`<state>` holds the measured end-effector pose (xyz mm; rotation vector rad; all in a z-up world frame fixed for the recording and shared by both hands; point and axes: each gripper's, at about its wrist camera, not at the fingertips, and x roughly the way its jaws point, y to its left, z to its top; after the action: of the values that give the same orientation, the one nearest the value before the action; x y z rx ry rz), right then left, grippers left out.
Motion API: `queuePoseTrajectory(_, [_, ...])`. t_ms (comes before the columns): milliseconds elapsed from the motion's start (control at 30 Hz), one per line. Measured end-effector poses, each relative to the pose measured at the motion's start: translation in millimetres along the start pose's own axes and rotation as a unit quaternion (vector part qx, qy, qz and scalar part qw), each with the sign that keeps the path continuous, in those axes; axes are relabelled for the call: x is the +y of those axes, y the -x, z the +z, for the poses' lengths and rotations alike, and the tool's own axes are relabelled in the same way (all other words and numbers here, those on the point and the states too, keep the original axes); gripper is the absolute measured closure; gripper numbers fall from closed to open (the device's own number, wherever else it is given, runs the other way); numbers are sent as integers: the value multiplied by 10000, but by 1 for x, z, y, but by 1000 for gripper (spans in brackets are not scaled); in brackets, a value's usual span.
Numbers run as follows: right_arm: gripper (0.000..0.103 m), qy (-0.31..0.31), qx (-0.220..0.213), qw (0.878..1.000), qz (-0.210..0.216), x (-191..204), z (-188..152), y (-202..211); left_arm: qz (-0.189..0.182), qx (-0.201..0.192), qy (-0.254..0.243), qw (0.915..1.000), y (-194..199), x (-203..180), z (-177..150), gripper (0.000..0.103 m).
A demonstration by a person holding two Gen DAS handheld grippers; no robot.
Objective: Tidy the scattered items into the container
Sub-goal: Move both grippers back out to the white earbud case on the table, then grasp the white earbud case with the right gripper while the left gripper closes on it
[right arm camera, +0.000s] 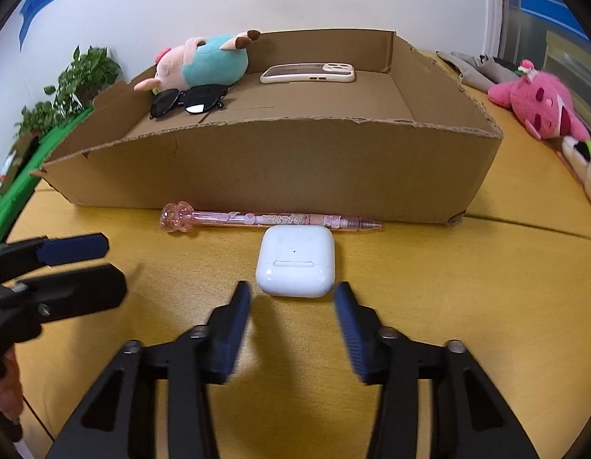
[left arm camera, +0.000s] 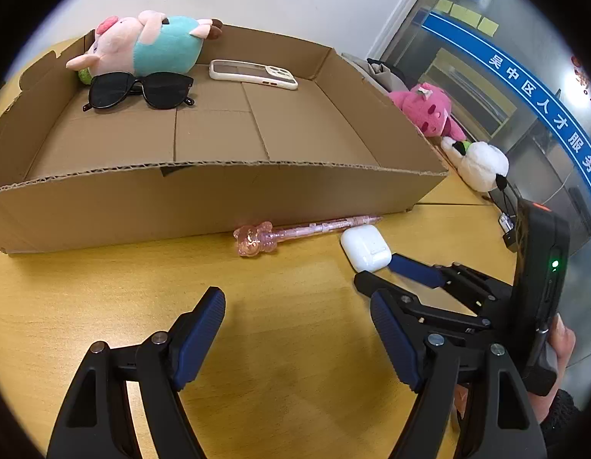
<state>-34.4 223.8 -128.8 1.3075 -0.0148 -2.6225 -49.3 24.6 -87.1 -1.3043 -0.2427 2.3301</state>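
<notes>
The right gripper [right arm camera: 293, 329] points down at the table with its jaws apart and nothing between them; the pads [right arm camera: 230, 334] are blurred. The white earbud case [right arm camera: 294, 262] lies just ahead of the fingertips, clear of both. Advance until the pads flank its two sides, then clamp squarely and lift straight up. Beyond the case lies the pink pen [right arm camera: 272, 220], against the cardboard box [right arm camera: 280, 170]; avoid nudging it. The left gripper [left arm camera: 297, 332] hovers released, empty.
</notes>
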Motion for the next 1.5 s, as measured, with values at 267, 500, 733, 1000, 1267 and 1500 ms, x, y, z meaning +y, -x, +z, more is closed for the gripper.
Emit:
queuePoseTrajectory(267, [31, -11, 5, 9999, -100, 0, 10, -11, 28, 2, 19, 10000, 0, -6, -1, 25])
queuePoseTrajectory(500, [56, 180, -40, 9998, -102, 1, 6, -9, -93, 32, 85, 9999, -2, -8, -1, 25])
queuePoseTrajectory(733, [56, 17, -104, 9997, 198, 2, -11, 9, -728, 326, 268, 9965, -20, -8, 6, 25])
queuePoseTrajectory(1000, [56, -27, -392, 9967, 715, 19, -19, 48, -2030, 804, 928, 9714, -56, -9, 10, 28])
queuePoseTrajectory(1267, [56, 228, -281, 9960, 816, 35, -21, 48, -1952, 745, 1014, 9727, -47, -4, 12, 70])
queuePoseTrajectory(1500, [56, 497, -293, 9938, 949, 49, -6, 49, -1683, 541, 783, 9811, -24, 0, 29, 71])
